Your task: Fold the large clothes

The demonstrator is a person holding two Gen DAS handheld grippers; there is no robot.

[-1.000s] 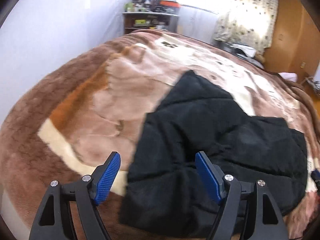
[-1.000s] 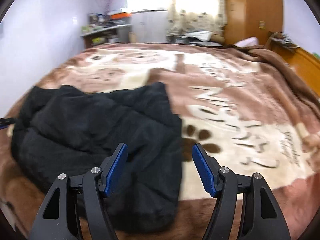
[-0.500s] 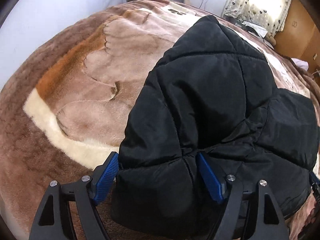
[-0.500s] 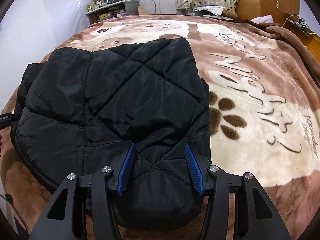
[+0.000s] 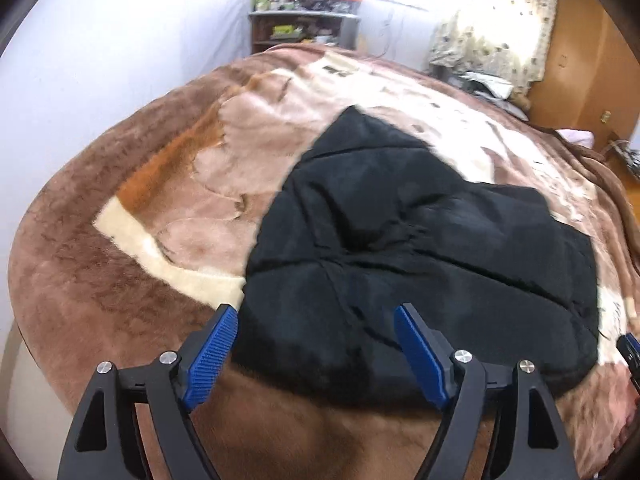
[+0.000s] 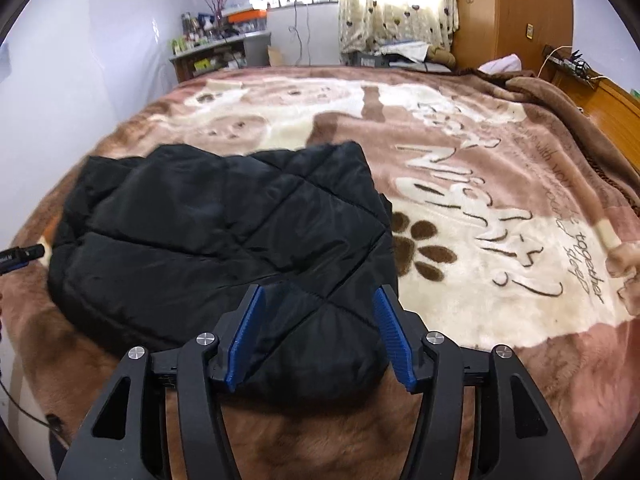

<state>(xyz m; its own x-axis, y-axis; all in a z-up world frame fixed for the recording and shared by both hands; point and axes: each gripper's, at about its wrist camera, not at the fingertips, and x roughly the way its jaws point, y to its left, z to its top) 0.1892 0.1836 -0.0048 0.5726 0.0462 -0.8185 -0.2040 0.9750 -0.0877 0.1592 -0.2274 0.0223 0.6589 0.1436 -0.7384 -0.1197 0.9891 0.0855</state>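
Black quilted padded jacket point(image 5: 420, 240) lying folded in a thick bundle on the brown, pink and cream plush blanket point(image 5: 132, 264) that covers the bed. Positioned on the near part of the blanket, close to its front edge; in the right wrist view point(image 6: 224, 240), on the left half of the blanket, just left of the brown paw-print motif point(image 6: 424, 252) and the script lettering.

Left gripper point(image 5: 316, 352), black frame with blue ribbed pads: jaws apart, having just been opening. Near left corner of the jacket seen between the fingertips, below them; no pad contact visible, nothing clamped. Left pad point(image 5: 212, 356) over the brown border of the blanket, right pad over the jacket.

Right gripper point(image 6: 318, 328), same construction: jaws apart, having just been opening after a partial closing. Near right corner of the jacket visible in the gap, no pad pressing on it as far as can be seen.

Beyond the far edge of the blanket: cluttered wooden shelf unit point(image 6: 212, 60) against the white wall, patterned curtain point(image 6: 396, 4) over a bright window, wooden wardrobe point(image 6: 512, 12) at the right.
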